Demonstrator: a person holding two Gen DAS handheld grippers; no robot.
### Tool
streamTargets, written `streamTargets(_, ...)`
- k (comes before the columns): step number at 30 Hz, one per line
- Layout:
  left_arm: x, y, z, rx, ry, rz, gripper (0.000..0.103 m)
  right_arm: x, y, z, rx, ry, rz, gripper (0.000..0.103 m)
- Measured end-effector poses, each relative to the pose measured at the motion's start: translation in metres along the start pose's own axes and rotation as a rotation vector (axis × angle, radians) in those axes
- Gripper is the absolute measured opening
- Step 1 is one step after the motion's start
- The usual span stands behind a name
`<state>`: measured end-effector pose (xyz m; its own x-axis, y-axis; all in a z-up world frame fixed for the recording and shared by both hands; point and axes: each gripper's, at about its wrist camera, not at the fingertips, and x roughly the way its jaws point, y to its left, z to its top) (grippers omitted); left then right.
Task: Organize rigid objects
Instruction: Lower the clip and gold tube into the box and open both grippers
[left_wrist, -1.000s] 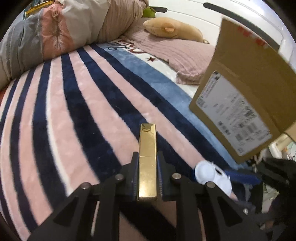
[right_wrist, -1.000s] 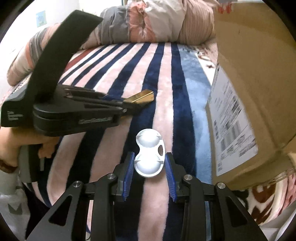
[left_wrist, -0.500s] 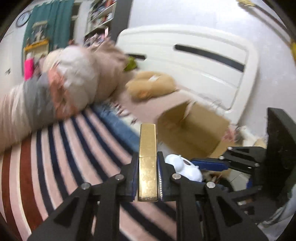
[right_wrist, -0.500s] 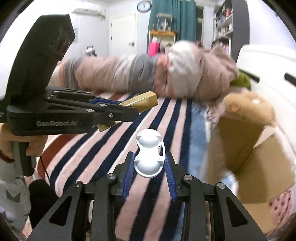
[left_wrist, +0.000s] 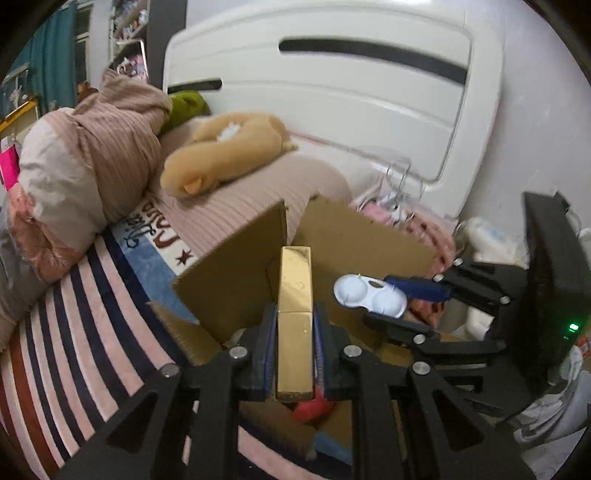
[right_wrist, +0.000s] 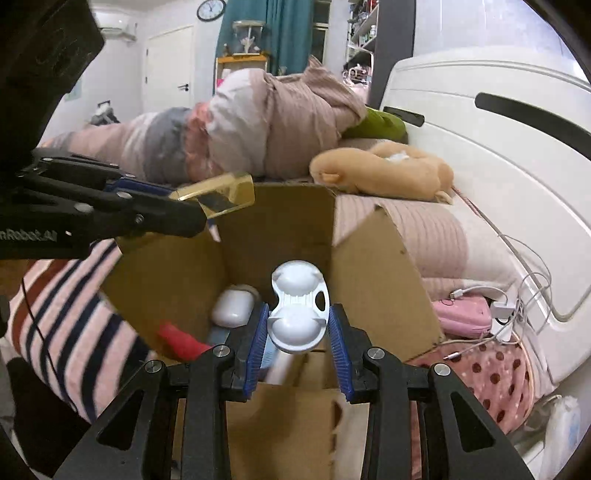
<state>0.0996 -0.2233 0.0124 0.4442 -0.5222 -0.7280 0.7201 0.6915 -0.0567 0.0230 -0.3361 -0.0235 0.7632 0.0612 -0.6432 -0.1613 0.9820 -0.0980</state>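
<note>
My left gripper (left_wrist: 294, 325) is shut on a gold rectangular bar (left_wrist: 295, 295) and holds it over the open cardboard box (left_wrist: 236, 280). My right gripper (right_wrist: 298, 321) is shut on a white two-cup contact-lens case (right_wrist: 298, 306) and holds it above the same box (right_wrist: 369, 273). Each gripper shows in the other's view: the right gripper with the case (left_wrist: 369, 293) to the right, the left gripper with the gold bar (right_wrist: 221, 197) at upper left. Inside the box lie a white case (right_wrist: 232, 308) and a red object (right_wrist: 181, 341).
The box stands on a striped blanket (left_wrist: 74, 332) on a bed. A tan plush toy (left_wrist: 221, 151), a rolled quilt (left_wrist: 92, 166) and a white headboard (left_wrist: 369, 92) lie behind. Pink items, a charger and cables (right_wrist: 495, 314) sit to the box's right.
Both grippers have swung up from the striped blanket and over to the box, each keeping its object. The open box interior has come into view below them.
</note>
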Motion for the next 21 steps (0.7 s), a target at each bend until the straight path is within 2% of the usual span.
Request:
streamTargets(4,0.031,0.0,0.011,0.022,0.081,0.035,0.015,0.004,-0.01,-0.003,-0.007,-0.005,-0.006,0.029)
streamTargets(8,0.055,0.002,0.015,0.024,0.148,0.048,0.015,0.008,-0.016,-0.007,0.007,-0.001,0.033,0.03)
streamTargets(16,0.065,0.002,0.017,0.029,0.16,0.067,0.018,0.011,-0.023,-0.01,0.011,-0.002,0.074,0.031)
streamTargets(19,0.056,0.004,0.018,0.018,0.136,0.07,0.032,0.01,-0.021,-0.011,0.016,-0.001,0.078,0.031)
streamTargets(21,0.043,0.008,0.018,-0.003,0.098,0.074,0.046,0.007,-0.021,-0.009,0.014,-0.006,0.084,0.031)
